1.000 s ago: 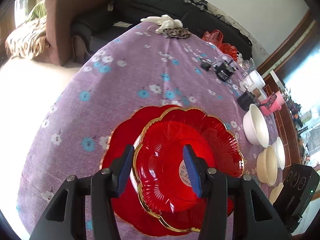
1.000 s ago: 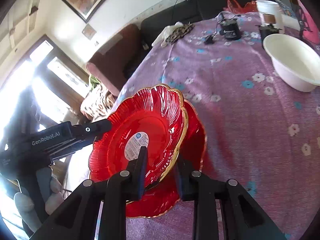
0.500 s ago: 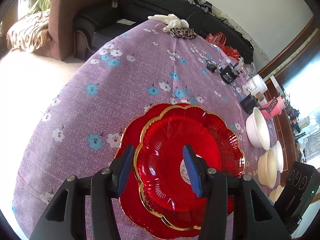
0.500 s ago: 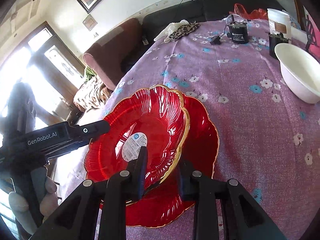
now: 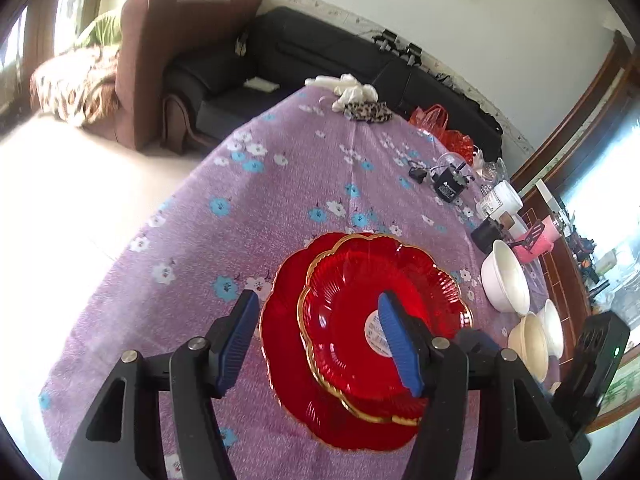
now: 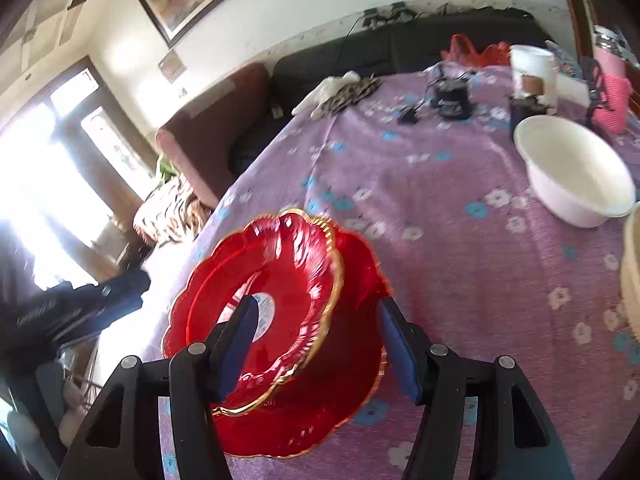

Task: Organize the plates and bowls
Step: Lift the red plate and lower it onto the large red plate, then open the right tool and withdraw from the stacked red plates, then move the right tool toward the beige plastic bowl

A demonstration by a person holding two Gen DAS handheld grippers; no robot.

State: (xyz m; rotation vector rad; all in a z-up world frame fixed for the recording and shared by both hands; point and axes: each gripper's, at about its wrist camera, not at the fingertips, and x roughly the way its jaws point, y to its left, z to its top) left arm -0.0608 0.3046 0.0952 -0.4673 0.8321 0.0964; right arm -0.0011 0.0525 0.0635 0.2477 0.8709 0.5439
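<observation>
Two red scalloped plates with gold rims lie stacked on the purple flowered tablecloth. The upper plate [image 5: 360,312] [image 6: 288,264] sits off-centre on the lower plate [image 5: 288,344] [image 6: 352,364]. My left gripper [image 5: 318,340] hovers over the stack's near side. Its jaws are opening and the pads touch nothing. My right gripper [image 6: 316,320] straddles the upper plate's rim, and its jaws are opening with the pads clear of it. A large white bowl [image 5: 506,280] [image 6: 572,172] stands to the right, with a cream bowl [image 5: 532,344] and a small white bowl [image 5: 554,328] nearer.
At the table's far right stand a white cup [image 6: 534,72], a pink basket [image 6: 610,92], a black box [image 6: 452,98] and a red bag [image 5: 440,128]. A cloth [image 5: 356,92] lies at the far end. The table edge [image 5: 132,240] drops off left, with an armchair and sofa beyond.
The right jaws have let go of the upper plate's rim and spread wide, and the plate has settled onto the lower one. The left jaws have widened and drawn back from the stack.
</observation>
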